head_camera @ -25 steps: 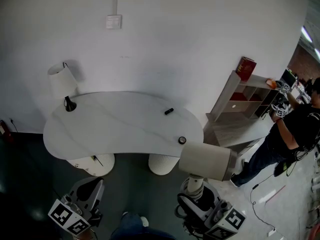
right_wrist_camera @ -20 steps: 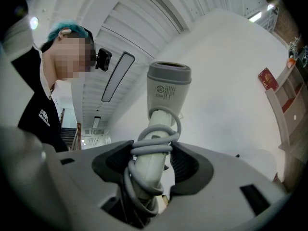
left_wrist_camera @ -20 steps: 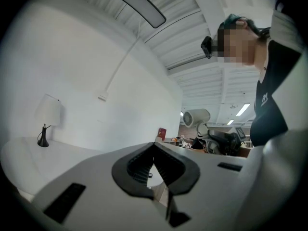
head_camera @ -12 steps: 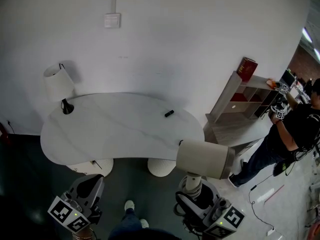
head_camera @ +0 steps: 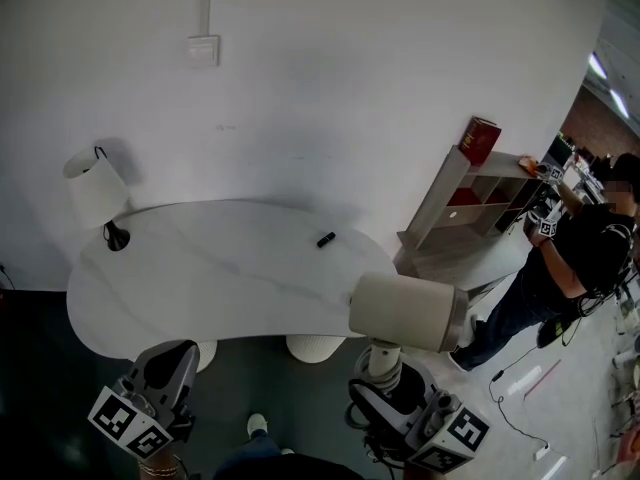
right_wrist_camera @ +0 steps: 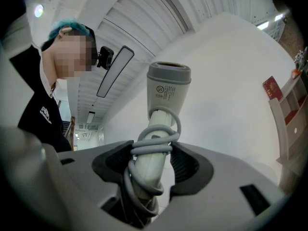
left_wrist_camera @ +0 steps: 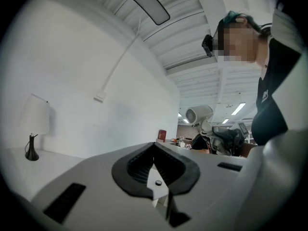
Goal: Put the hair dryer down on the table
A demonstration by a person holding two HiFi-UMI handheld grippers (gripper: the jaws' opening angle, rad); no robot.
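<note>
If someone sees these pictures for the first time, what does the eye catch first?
First the big beige hair dryer, held upright in the right gripper by the table's near right end. Then the white curved table itself, almost bare, with a lamp at its far left corner and a small black thing near its far edge.
</note>
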